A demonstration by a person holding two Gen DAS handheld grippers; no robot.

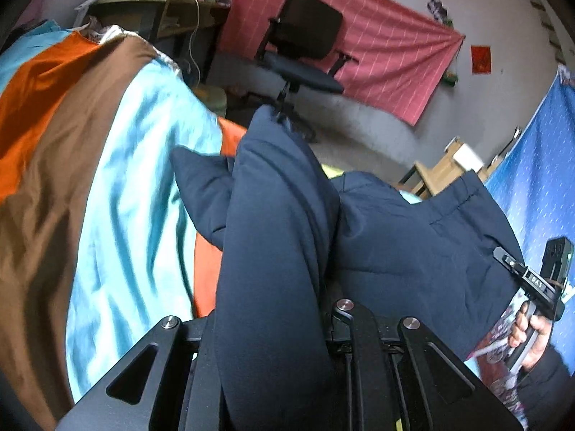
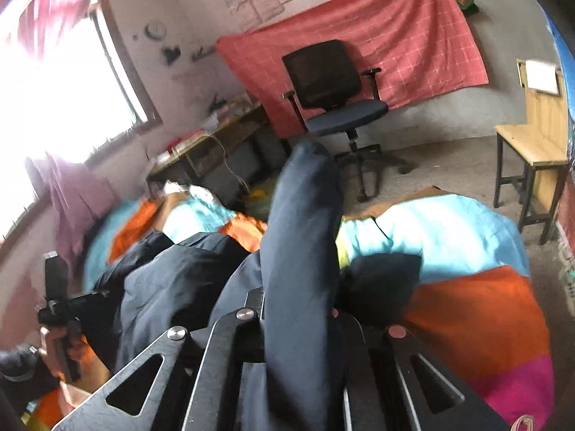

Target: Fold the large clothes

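Item: navy garment (image 1: 273,251) above striped bedspread (image 1: 118,215) | left gripper (image 1: 276,323), right gripper (image 2: 298,323): each clamped on bunched fold | risk: thick slack fabric slips out, fold collapses.

Left gripper (image 1: 276,323) clamps a bunched fold of navy garment (image 1: 395,237) above striped bedspread (image 1: 118,186); right gripper (image 1: 539,280) at right edge, hand-held

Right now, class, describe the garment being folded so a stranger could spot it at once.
Find the bed's striped cover in blue, orange and brown. On it lies the navy garment, clamped in both grippers: the only dark, plain cloth there.
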